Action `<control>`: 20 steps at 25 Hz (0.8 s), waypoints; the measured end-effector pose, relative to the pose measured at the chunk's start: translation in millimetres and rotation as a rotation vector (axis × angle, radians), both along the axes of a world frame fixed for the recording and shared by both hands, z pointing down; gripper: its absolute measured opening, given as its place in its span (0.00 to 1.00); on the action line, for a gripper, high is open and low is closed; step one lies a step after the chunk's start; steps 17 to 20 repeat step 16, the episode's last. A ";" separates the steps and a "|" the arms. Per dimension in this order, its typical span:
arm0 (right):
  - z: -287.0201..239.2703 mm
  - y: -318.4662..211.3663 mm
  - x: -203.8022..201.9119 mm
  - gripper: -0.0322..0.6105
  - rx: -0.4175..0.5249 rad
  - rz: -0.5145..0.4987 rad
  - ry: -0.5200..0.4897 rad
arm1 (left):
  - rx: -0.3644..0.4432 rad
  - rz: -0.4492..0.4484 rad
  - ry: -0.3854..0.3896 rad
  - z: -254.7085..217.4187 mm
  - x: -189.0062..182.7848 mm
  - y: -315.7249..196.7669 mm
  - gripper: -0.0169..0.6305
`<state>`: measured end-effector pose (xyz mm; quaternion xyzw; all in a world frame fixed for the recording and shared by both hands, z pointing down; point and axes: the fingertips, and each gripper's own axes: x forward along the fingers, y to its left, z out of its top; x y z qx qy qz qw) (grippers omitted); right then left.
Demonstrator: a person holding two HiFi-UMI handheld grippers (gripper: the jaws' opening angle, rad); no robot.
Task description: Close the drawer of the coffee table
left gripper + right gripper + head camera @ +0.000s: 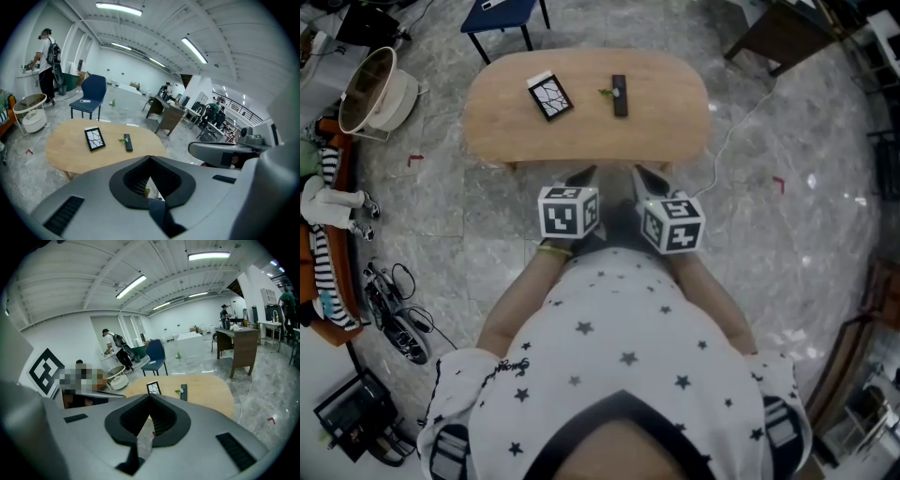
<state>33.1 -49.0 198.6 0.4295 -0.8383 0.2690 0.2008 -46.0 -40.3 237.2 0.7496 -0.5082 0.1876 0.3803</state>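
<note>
2 hand-held grippers, closed, just before coffee table

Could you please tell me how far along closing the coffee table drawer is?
Done: no drawer juts from the coffee table in the head view, so it may already be shut; its front is hidden. In hand: nothing; left gripper and right gripper are shut, empty, by the near edge. Left: confirming closure.
</note>
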 end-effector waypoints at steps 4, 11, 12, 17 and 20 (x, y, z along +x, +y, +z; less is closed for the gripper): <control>-2.0 1.0 2.1 0.06 0.003 0.009 -0.014 | 0.007 0.010 -0.005 -2.1 2.8 0.1 0.04; -0.7 6.4 3.7 0.06 -0.002 0.007 -0.029 | 0.026 0.016 -0.005 -6.8 7.3 3.1 0.04; -0.6 6.9 3.9 0.06 -0.004 0.009 -0.031 | 0.028 0.017 -0.005 -7.3 7.8 3.4 0.04; -1.2 9.8 3.5 0.06 -0.002 0.011 -0.038 | 0.033 0.022 -0.004 -9.1 8.7 5.8 0.04; -1.2 9.8 3.5 0.06 -0.002 0.011 -0.038 | 0.033 0.022 -0.004 -9.1 8.7 5.8 0.04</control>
